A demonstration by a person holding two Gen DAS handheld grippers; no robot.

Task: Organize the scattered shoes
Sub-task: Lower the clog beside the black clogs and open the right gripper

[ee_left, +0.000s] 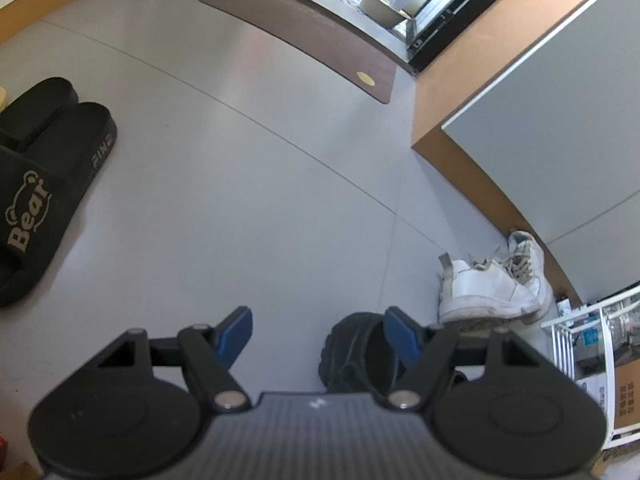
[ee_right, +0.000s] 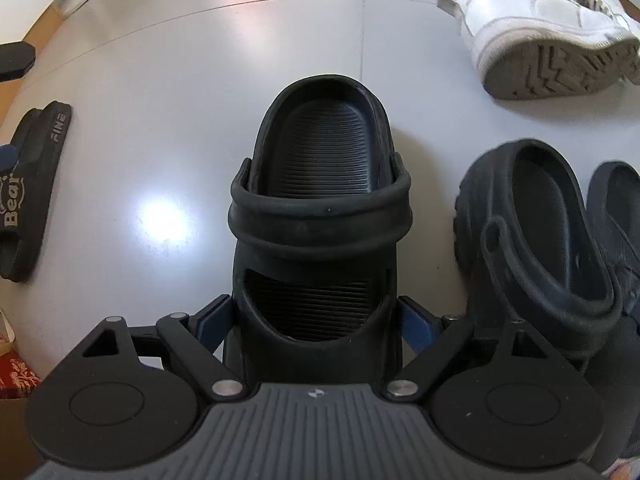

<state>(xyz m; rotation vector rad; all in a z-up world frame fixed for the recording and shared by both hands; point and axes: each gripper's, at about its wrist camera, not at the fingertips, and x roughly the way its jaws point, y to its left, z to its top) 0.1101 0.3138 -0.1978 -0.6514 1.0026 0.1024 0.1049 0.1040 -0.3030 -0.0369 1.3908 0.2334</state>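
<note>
A black clog [ee_right: 320, 208] lies lengthwise in front of my right gripper [ee_right: 316, 320], heel end away from me. The blue-padded fingers press against both sides of its toe part, so the gripper is shut on it. A second black clog [ee_right: 536, 232] sits tilted just to the right, touching another dark shoe [ee_right: 616, 208]. A white sneaker [ee_right: 540, 20] lies on its side, sole showing, at the top right. My left gripper [ee_left: 320, 332] hangs open over bare floor with nothing between its fingers. A black clog [ee_left: 352, 352] is partly hidden behind its right finger [ee_left: 402, 334].
Two black "Bear" slippers [ee_left: 44, 184] lie side by side at the left. White sneakers [ee_left: 492, 284] rest against an orange and grey cabinet [ee_left: 520, 112]. A brown mat [ee_left: 304, 36] lies before a doorway, and a white rack [ee_left: 580, 344] stands at the right.
</note>
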